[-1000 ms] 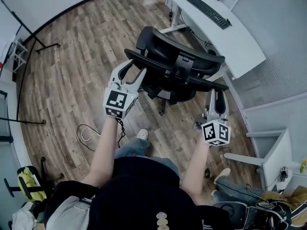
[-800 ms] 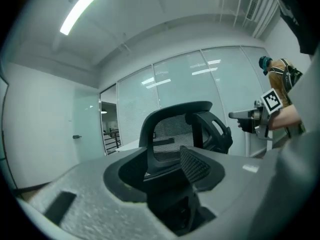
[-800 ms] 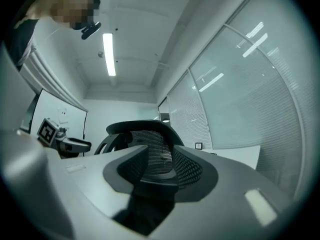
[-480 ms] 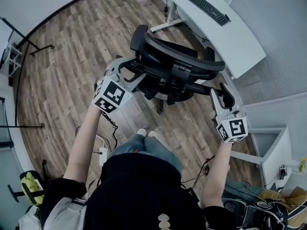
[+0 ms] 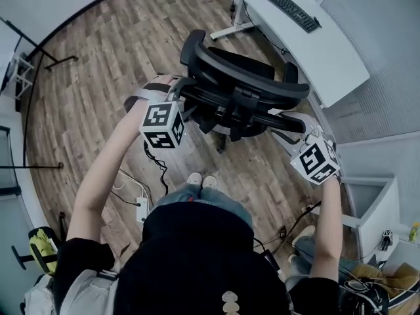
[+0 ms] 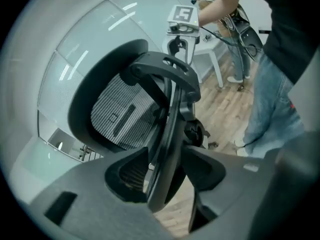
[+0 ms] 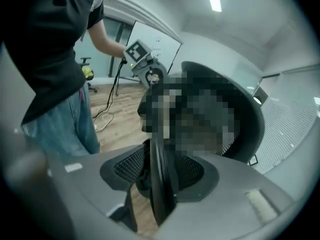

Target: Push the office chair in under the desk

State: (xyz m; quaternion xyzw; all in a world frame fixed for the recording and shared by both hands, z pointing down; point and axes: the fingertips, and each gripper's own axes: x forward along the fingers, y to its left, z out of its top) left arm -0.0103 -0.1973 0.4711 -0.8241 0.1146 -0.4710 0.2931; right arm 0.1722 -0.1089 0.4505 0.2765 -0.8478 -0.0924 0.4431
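The black mesh-backed office chair [image 5: 243,87] stands on the wood floor with its back toward me. The white desk [image 5: 331,54] with a keyboard [image 5: 287,8] is beyond it at the upper right. My left gripper [image 5: 176,92] straddles the left edge of the chair back [image 6: 120,109]. Its jaws [image 6: 167,165] have just been opening and the edge runs between them with a gap showing. My right gripper [image 5: 289,125] straddles the right edge of the chair back [image 7: 250,129]. Its jaws [image 7: 161,174] have also just opened, and the rim stands free between the pads.
Cables and a power strip [image 5: 139,205] lie on the floor by my feet. A stand's legs [image 5: 46,58] reach in at the far left. A small white table [image 5: 367,205] and a cluttered corner sit at the right.
Both grippers have rolled over and dropped lower along the chair back's side edges, and the right one has swung outward to the right. The chair has barely shifted.
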